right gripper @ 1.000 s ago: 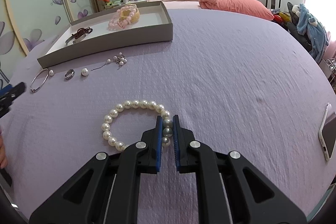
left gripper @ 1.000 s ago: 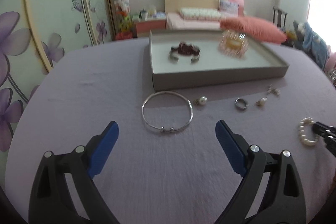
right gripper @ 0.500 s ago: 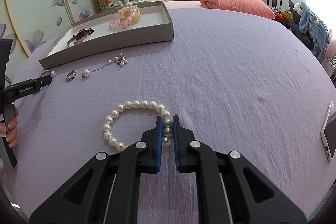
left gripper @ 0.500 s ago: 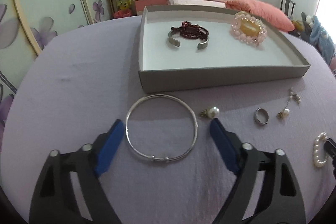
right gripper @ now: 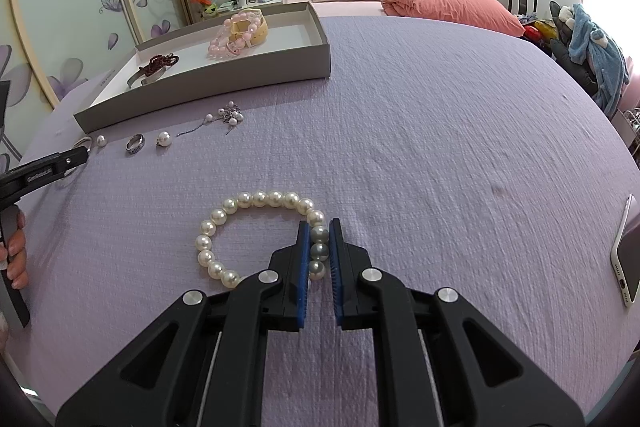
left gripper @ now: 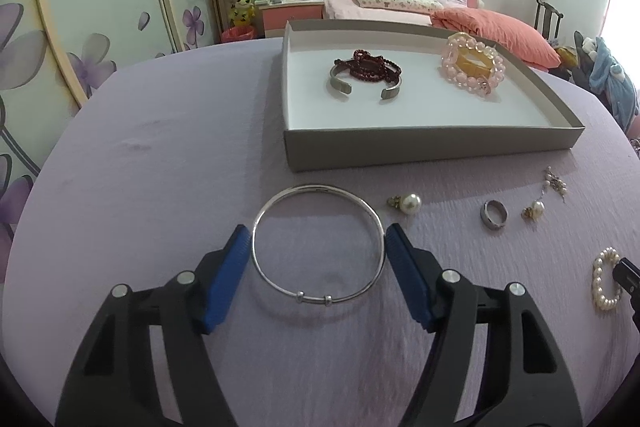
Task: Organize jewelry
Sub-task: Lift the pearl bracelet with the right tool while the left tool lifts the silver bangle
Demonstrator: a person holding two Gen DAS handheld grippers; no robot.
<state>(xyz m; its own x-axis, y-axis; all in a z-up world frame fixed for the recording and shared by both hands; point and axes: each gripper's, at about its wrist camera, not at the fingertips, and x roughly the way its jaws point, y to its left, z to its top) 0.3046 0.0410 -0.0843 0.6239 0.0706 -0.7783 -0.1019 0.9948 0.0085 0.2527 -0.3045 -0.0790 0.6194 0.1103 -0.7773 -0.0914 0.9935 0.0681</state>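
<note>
My left gripper (left gripper: 318,241) is open, its blue pads on either side of a thin silver bangle (left gripper: 318,247) lying on the purple cloth, close to its rim. My right gripper (right gripper: 319,229) is shut on a white pearl bracelet (right gripper: 240,227) that rests on the cloth; the bracelet also shows in the left wrist view (left gripper: 606,281). A grey tray (left gripper: 420,147) behind holds a dark red bead bracelet with a silver cuff (left gripper: 366,73) and a pink bead bracelet (left gripper: 474,65). The tray shows in the right wrist view (right gripper: 208,93) too.
In front of the tray lie a pearl earring (left gripper: 408,203), a silver ring (left gripper: 494,214), another pearl earring (left gripper: 534,209) and a dangling earring (left gripper: 556,183). A phone (right gripper: 626,255) lies at the right edge of the cloth. A bed and wardrobe stand behind.
My left gripper has moved forward and down until its pads flank the silver bangle, and its jaws have narrowed. My right gripper has stayed shut on the pearl bracelet.
</note>
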